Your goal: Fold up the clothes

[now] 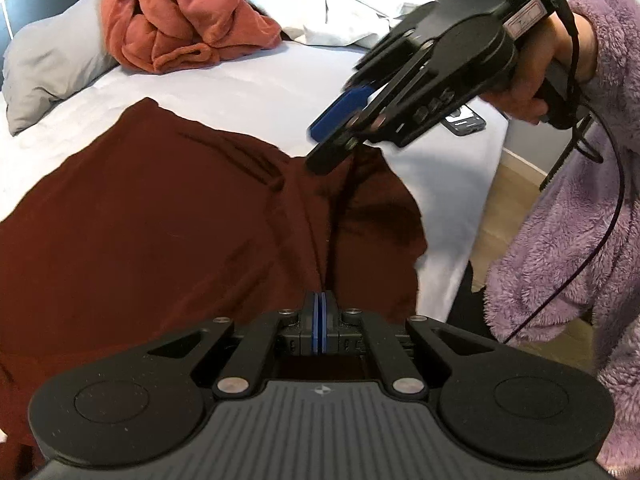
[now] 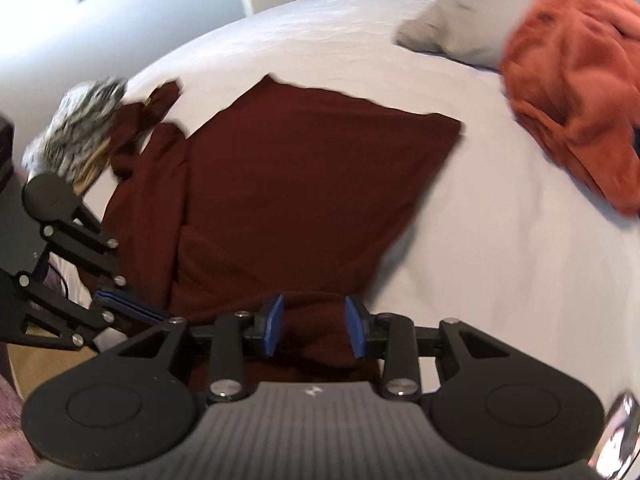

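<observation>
Currently left gripper [image 1: 320, 330] fingers are together, apparently pinching the maroon garment [image 2: 304, 176] hem; right gripper [image 2: 314, 330] fingers apart straddling the adjacent near edge, garment stretching away across bed [image 2: 480, 240].

A dark maroon garment [image 2: 304, 184] lies spread across the middle of the frame on a white bed [image 2: 500, 280]. At the bottom centre the right gripper [image 2: 315, 330] has its blue pads [image 2: 274, 328] apart, with maroon cloth between them. The left gripper [image 2: 132, 308] enters from the lower left, pads together at the garment's edge. An orange fleece [image 2: 576, 80] and a grey pillow [image 2: 468, 28] sit at the upper right.
</observation>
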`<state>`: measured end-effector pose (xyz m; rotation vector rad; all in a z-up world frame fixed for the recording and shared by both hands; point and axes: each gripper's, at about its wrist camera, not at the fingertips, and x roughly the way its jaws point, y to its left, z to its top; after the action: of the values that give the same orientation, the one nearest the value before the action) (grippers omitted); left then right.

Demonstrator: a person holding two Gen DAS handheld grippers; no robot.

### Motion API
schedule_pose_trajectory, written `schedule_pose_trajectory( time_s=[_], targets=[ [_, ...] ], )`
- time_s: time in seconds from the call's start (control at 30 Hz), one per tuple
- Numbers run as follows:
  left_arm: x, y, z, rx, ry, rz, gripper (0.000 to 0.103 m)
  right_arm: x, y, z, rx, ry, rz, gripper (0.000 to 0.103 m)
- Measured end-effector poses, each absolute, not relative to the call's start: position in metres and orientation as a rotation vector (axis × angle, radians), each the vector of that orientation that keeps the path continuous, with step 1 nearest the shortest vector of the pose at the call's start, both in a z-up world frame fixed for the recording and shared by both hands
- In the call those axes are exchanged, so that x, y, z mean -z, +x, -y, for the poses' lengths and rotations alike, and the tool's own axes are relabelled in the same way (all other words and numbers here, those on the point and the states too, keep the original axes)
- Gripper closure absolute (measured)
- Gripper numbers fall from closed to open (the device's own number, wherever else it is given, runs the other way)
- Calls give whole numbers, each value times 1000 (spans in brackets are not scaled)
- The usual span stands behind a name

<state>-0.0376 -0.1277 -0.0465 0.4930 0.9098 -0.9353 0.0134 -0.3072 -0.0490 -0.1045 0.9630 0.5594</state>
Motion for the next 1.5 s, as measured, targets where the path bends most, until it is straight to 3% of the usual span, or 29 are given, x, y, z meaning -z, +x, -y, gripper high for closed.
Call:
schedule_pose_trajectory(
  time_s=[0.17, 0.2, 0.23, 0.27, 0.4, 0.43, 0.77, 0.8, 0.83, 0.9, 0.93, 1.07, 1.1, 1.13, 1.37, 1.4, 1.5],
  targets=[
    [56, -41, 138, 942, 520, -887, 103, 67, 21, 294, -458, -77, -1029, 66],
    [57, -39, 137, 939, 510, -891, 103, 71, 23, 295, -445, -73, -1043, 78],
    [56, -36, 137, 935, 494, -894, 101, 75, 26, 297, -439, -60, -1059, 101],
    [54, -31, 135, 930, 475, -898, 100, 78, 28, 300, -432, -35, -1077, 101],
    [32, -8, 123, 895, 324, -851, 63, 76, 27, 314, -418, 38, -1088, 102],
    [29, -1, 120, 868, 289, -840, 58, 74, 26, 316, -419, 37, -1084, 102],
    [69, 36, 134, 805, 371, -955, 67, 63, 20, 314, -467, -72, -1023, 95],
    [71, 35, 135, 811, 380, -963, 73, 63, 19, 314, -468, -89, -1018, 85],
    [73, 34, 136, 813, 388, -971, 82, 63, 18, 315, -468, -101, -1012, 62],
    [74, 34, 135, 802, 382, -985, 93, 64, 18, 317, -462, -116, -994, 55],
    [73, 35, 133, 798, 363, -987, 99, 65, 20, 318, -457, -119, -993, 57],
    [64, 41, 127, 788, 275, -987, 101, 76, 28, 319, -473, -93, -1019, 66],
    [62, 43, 126, 782, 264, -979, 101, 80, 30, 318, -471, -97, -1034, 85],
    [58, 45, 124, 773, 247, -966, 101, 83, 30, 318, -469, -104, -1046, 90],
    [28, 68, 98, 647, 117, -880, 102, 60, 23, 332, -476, -62, -1021, 94],
    [30, 72, 95, 625, 111, -883, 102, 58, 21, 333, -481, -72, -1028, 102],
    [37, 82, 85, 560, 90, -907, 102, 63, 15, 332, -502, -129, -1104, 103]
  ],
)
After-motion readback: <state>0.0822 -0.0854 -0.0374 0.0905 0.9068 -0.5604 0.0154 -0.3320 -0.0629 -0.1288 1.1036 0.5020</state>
